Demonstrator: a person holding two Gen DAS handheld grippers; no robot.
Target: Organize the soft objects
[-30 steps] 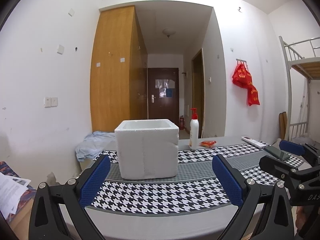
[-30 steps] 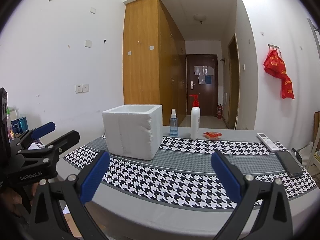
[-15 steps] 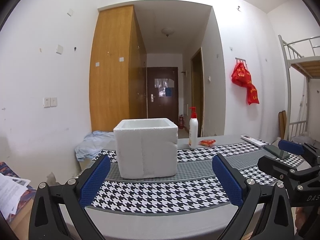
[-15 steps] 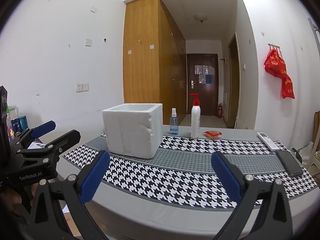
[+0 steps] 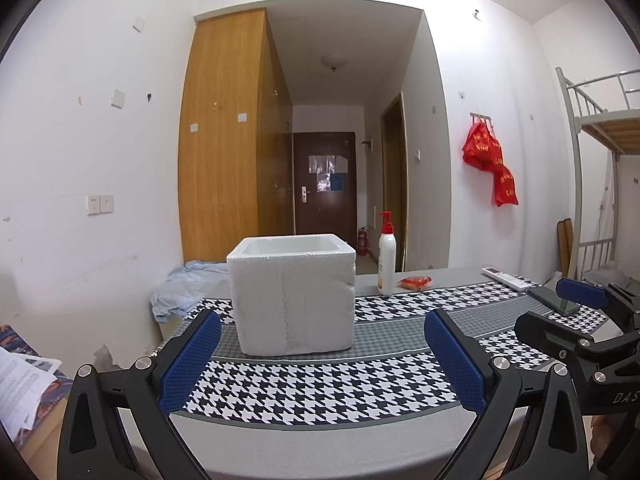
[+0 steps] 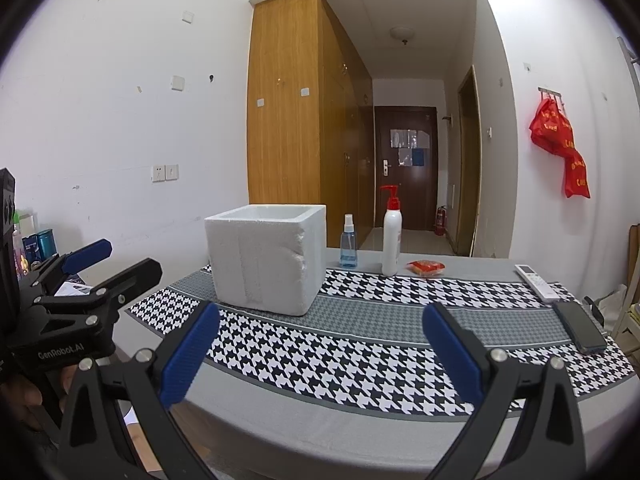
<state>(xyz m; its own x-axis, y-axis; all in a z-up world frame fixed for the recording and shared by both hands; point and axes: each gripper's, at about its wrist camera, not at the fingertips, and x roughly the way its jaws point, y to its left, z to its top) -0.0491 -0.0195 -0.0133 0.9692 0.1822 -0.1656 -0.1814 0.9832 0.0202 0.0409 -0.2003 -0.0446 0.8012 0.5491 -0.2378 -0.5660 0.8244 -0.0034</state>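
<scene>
A white foam box with an open top stands on the houndstooth table runner. A small orange-red soft packet lies behind it near the table's far edge. My left gripper hovers open over the near edge, facing the box, with nothing between its blue pads. My right gripper is open too, empty, to the right of the box. Each gripper shows in the other's view: the right gripper at the right, the left gripper at the left.
A white pump bottle and a blue spray bottle stand behind the box. A white remote and a dark phone lie at the right end. Pale blue cloth is heaped past the table's left end.
Both views have shifted only slightly. Both grippers stay open and the objects on the table have not moved.
</scene>
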